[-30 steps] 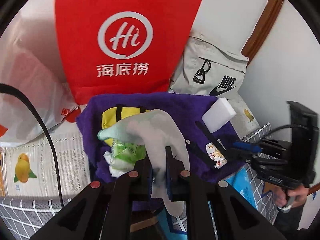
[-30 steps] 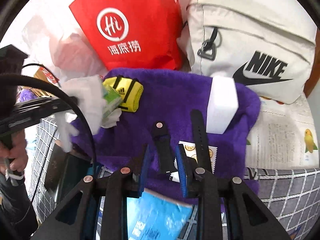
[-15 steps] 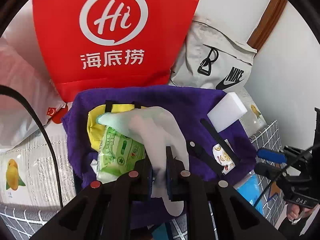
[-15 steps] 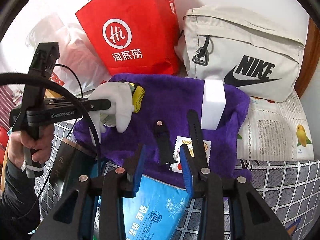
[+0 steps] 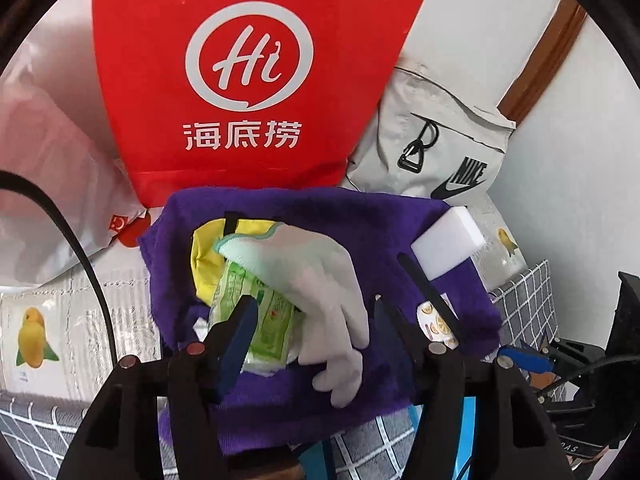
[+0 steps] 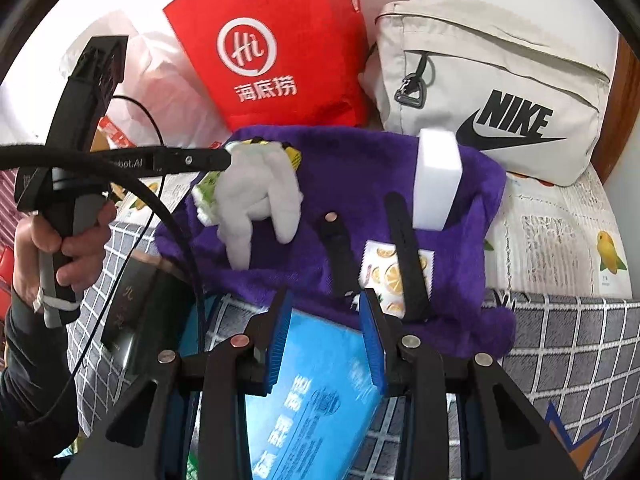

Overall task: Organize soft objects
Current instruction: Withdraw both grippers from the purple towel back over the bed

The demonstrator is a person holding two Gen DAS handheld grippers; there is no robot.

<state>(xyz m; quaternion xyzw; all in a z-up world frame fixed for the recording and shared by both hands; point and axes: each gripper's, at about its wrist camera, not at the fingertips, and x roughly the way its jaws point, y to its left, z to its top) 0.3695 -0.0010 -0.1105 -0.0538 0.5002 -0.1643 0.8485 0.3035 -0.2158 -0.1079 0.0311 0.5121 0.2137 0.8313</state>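
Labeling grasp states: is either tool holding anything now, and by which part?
Nothing held. Left tool has just opened; the white glove lies loose between its fingers. Right tool is open and empty.

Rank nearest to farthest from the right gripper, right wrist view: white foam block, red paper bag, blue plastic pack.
1. Blue plastic pack: directly below the right gripper.
2. White foam block: ahead, on the purple towel.
3. Red paper bag: behind the towel.
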